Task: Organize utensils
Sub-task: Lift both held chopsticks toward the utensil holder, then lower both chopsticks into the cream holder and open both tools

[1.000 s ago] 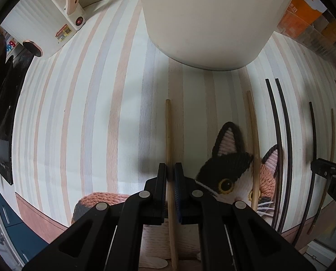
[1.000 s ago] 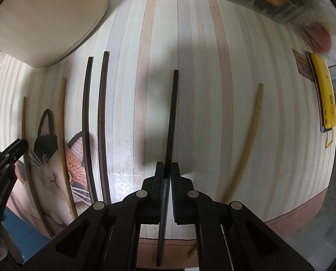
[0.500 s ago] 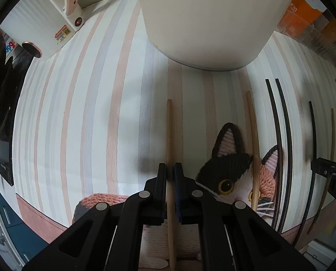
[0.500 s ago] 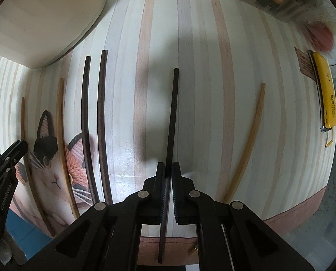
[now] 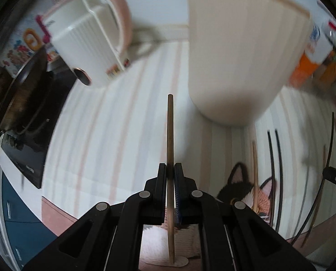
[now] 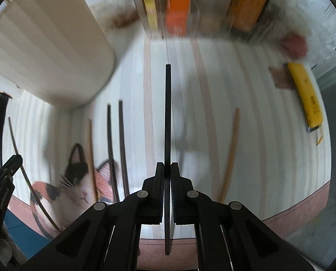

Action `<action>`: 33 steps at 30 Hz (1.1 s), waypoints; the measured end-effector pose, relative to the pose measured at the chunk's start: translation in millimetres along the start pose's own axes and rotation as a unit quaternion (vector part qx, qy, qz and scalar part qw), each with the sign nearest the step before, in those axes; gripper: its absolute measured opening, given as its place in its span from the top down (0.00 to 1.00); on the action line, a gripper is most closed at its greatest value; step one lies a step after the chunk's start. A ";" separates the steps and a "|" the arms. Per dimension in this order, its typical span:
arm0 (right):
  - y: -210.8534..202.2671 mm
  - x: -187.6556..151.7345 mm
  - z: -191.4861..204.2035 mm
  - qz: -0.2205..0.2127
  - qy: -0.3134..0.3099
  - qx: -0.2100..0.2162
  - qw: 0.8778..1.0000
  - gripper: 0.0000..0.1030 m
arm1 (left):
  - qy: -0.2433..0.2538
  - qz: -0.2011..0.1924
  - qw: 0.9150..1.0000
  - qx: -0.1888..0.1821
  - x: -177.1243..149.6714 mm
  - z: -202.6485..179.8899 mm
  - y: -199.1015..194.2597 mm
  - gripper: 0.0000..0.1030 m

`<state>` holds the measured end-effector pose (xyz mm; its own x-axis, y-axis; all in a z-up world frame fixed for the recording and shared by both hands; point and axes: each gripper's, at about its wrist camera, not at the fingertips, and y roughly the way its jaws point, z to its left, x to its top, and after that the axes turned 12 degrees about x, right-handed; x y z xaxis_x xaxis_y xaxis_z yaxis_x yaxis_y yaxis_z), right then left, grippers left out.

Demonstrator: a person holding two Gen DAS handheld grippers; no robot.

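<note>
My left gripper (image 5: 170,169) is shut on a light wooden chopstick (image 5: 170,133), held above the striped cloth and pointing toward the white utensil holder (image 5: 240,52). My right gripper (image 6: 167,169) is shut on a black chopstick (image 6: 167,113), also lifted off the cloth. On the cloth lie a pair of black chopsticks (image 6: 116,149), a wooden chopstick (image 6: 91,155) across the cat-shaped mat (image 6: 75,180), and another wooden chopstick (image 6: 231,153) to the right. The right gripper's tip shows at the left wrist view's right edge (image 5: 335,178).
A white and pink kettle (image 5: 88,43) and a dark stove with a pot (image 5: 21,94) stand at the left. Boxes and jars (image 6: 204,4) line the back. A yellow tool (image 6: 305,97) lies at the right. The cloth's edge (image 6: 292,212) runs close below.
Both grippers have risen with their chopsticks off the cloth and tilted up, so the holder's rim, the kettle and the back row of boxes have come into view.
</note>
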<state>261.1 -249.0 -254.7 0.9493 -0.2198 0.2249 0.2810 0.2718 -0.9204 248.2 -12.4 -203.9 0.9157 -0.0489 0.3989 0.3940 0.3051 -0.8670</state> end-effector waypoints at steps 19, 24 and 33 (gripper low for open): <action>-100.8 41.6 47.3 -0.128 -0.040 0.065 0.989 0.95 | -0.129 -0.081 0.985 -0.076 41.8 72.9 -87.7 0.96; -132.8 56.1 63.3 -0.159 -0.060 0.089 0.981 0.95 | -0.149 -0.119 0.977 -0.092 60.9 88.7 -125.9 0.97; -207.5 76.9 73.5 -0.206 -0.079 0.116 0.968 0.95 | -0.178 -0.193 0.958 -0.118 104.6 122.6 -201.5 0.96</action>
<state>286.2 -253.4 -22.9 0.7543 -0.2128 0.6211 0.6474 0.3987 -0.6495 254.9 37.6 49.1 0.6289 0.2258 0.7439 0.7436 0.1045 -0.6604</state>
